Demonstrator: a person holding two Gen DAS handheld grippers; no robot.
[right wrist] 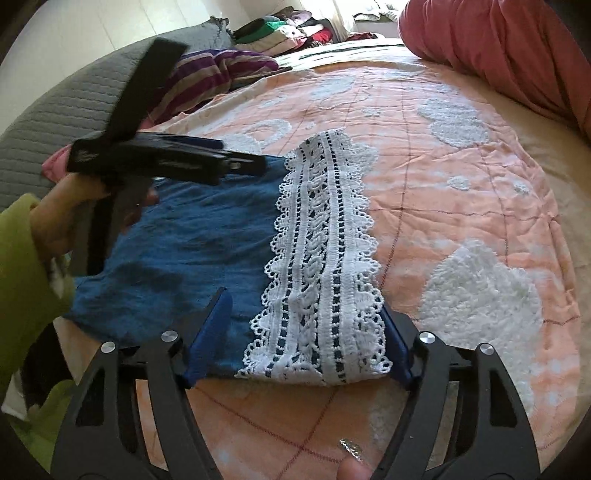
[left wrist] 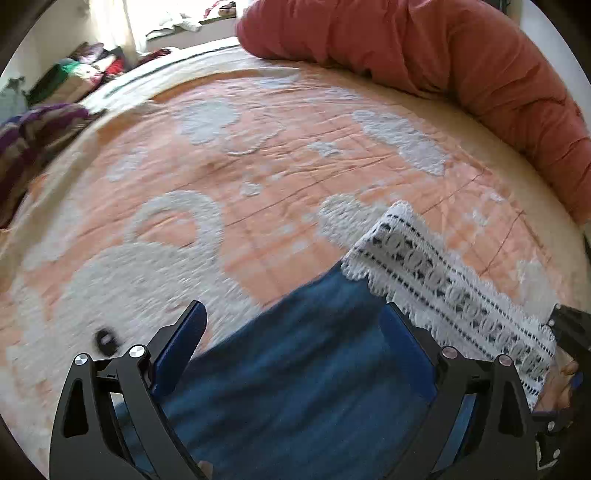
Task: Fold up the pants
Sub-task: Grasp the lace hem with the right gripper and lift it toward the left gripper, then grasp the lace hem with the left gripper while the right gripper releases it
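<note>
A: Pants [right wrist: 192, 240], blue, with a broad white lace band [right wrist: 321, 258] along the hem, lie flat on a bed [right wrist: 461, 192] covered in a peach quilt with white tufted patches. That is what I see through both wrist cameras.

B: Where are your two tools?

A: My right hand-held gripper [right wrist: 306, 332] sits low at the near edge of the pants. Its blue fingers [right wrist: 216, 325] straddle the lace end, one on the blue cloth, the other just past the outer lace edge. The jaws stand fairly wide; the cloth lies between them, and I see no pinch on it.

B: And the left one?

A: My left hand-held gripper [left wrist: 295, 332] hangs over the blue cloth, jaws spread wide, nothing clamped. That view is smeared with blur. From the right camera it shows side-on [right wrist: 243, 164] above the far edge of the pants, held by a hand [right wrist: 55, 218] in a yellow-green sleeve [right wrist: 22, 266].

B: What else is around?

A: A rolled red duvet [right wrist: 517, 48] lies along the far side of the bed. A purple striped blanket [right wrist: 221, 74] is bunched near the far left corner, beside a grey quilted cover [right wrist: 55, 122]. Folded clothes [right wrist: 291, 31] are stacked beyond the bed, near a bright window.
</note>
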